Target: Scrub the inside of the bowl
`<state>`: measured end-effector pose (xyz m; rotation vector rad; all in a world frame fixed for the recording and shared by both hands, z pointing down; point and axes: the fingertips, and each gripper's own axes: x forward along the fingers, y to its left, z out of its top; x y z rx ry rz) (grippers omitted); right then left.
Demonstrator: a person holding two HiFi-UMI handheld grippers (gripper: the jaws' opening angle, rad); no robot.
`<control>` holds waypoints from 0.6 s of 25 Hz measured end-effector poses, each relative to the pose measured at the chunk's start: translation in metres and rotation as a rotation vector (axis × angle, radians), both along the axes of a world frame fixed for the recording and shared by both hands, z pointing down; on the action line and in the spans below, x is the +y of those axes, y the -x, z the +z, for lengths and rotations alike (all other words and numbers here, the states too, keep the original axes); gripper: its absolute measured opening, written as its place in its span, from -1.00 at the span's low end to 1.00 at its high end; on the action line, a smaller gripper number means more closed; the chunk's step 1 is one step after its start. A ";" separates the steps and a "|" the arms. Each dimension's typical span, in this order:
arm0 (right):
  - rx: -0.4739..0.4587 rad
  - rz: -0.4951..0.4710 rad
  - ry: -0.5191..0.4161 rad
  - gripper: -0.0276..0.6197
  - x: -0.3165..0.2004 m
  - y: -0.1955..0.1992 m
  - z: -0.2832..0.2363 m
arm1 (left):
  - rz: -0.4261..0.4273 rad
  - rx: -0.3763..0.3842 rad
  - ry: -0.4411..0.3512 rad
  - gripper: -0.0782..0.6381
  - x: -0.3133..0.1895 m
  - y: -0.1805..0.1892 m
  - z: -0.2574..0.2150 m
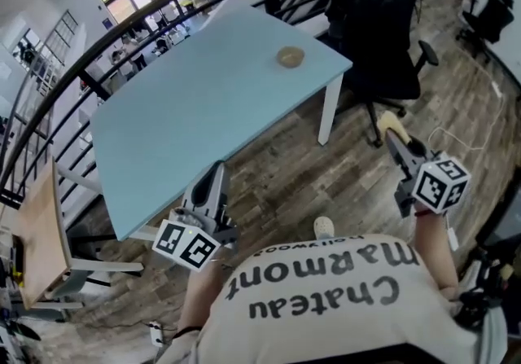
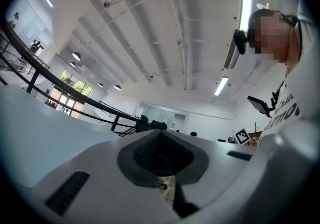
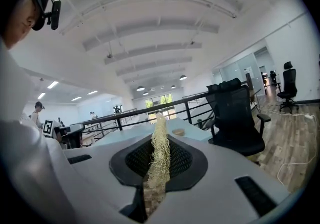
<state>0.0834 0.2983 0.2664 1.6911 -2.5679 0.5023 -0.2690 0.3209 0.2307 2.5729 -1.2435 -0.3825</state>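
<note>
The bowl (image 1: 291, 56) is shown at upper centre, well beyond the right gripper (image 1: 392, 136), which is clamped on an apparently fibrous scrubber (image 3: 160, 148).

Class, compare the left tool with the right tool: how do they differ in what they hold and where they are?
The left tool has its jaws shut on nothing; the right tool is shut on a pale fibrous scrubber. The left tool is by the blue table's near edge; the right tool is over the wooden floor, near the black chair. Both are well short of the bowl.
</note>
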 end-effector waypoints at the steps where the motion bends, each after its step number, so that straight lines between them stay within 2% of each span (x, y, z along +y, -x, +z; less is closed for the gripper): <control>1: 0.001 -0.013 -0.006 -0.73 -0.013 -0.004 -0.003 | -0.007 0.004 -0.004 -0.78 -0.011 -0.006 -0.003; 10: 0.026 -0.106 -0.035 -0.73 -0.122 -0.039 -0.011 | -0.053 0.013 -0.044 -0.78 -0.102 -0.059 -0.011; 15: 0.024 -0.151 -0.045 -0.73 -0.167 -0.047 -0.010 | -0.087 0.014 -0.041 -0.78 -0.137 -0.072 -0.007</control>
